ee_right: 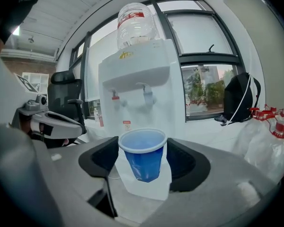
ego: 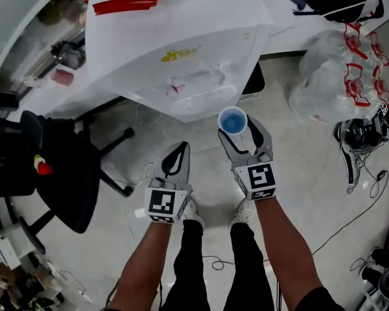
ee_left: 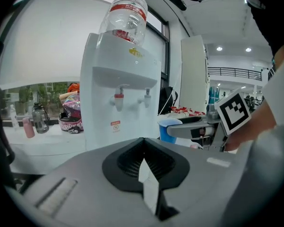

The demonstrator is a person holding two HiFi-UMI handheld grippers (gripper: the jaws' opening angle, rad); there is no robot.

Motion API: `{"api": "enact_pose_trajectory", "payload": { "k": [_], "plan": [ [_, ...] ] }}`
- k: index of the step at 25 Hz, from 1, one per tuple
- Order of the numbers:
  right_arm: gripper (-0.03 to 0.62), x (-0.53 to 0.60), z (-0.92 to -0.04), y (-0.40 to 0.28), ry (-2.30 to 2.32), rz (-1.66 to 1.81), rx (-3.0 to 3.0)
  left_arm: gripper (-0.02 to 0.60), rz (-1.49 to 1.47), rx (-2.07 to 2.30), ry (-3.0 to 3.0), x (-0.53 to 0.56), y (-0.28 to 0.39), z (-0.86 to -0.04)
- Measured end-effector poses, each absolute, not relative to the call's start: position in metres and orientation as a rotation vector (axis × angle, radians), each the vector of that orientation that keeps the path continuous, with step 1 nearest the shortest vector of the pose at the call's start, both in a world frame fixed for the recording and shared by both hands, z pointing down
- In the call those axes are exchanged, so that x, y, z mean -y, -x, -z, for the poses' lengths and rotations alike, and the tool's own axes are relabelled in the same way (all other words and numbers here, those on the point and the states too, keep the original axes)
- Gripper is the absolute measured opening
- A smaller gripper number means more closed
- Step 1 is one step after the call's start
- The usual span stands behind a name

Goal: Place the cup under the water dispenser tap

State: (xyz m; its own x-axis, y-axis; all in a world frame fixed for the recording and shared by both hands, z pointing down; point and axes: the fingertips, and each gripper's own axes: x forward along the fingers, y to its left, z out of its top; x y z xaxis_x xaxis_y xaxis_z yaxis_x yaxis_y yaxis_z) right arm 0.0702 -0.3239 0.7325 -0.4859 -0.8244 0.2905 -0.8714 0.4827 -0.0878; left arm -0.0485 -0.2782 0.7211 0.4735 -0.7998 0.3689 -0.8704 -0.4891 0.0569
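A white water dispenser [ego: 181, 50] stands ahead with a bottle on top [ee_left: 127, 17]. Its red tap [ee_left: 119, 98] and a pale tap [ee_left: 146, 97] hang over a recess. My right gripper [ego: 240, 129] is shut on a blue cup [ego: 233, 120], held upright and empty in the air in front of the dispenser, short of the taps. In the right gripper view the cup [ee_right: 143, 154] sits between the black pads [ee_right: 100, 159], with the taps [ee_right: 147, 94] beyond it. My left gripper [ego: 179, 149] is beside it on the left, shut on nothing, jaws meeting [ee_left: 143, 148].
A black office chair [ego: 58, 173] stands left of the dispenser. Clear plastic bags with red ties [ego: 340, 76] and a black helmet [ego: 363, 131] lie on the right, with cables across the floor [ego: 350, 212]. A black backpack [ee_right: 236, 100] rests on the sill.
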Motion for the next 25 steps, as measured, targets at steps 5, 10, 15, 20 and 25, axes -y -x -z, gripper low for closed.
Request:
{"api": "enact_pose_trajectory", "payload": {
  "k": [5,10,15,20,25],
  "plan": [
    [0.318,0.353,-0.756,-0.065,-1.466,-0.327,2.526,0.015,-0.430,1.465,-2.478,0.300,0.051,-0.739],
    [0.318,0.377,-0.772,-0.062,-1.500,-0.338,2.529,0.015,-0.425,1.471,-2.457,0.314,0.051,-0.756],
    [0.318,0.396,-0.782,-0.056,-1.498,-0.329,2.548,0.015,-0.406,1.492,-2.455,0.324,0.052,-0.761],
    [0.318,0.408,-0.794,-0.053,-1.479,-0.300,2.539,0.015,-0.399,1.499,-2.438,0.328,0.055,-0.766],
    [0.318,0.415,-0.802,-0.049,-1.480,-0.290,2.539,0.015,-0.399,1.526,-2.436,0.332,0.063,-0.770]
  ]
}}
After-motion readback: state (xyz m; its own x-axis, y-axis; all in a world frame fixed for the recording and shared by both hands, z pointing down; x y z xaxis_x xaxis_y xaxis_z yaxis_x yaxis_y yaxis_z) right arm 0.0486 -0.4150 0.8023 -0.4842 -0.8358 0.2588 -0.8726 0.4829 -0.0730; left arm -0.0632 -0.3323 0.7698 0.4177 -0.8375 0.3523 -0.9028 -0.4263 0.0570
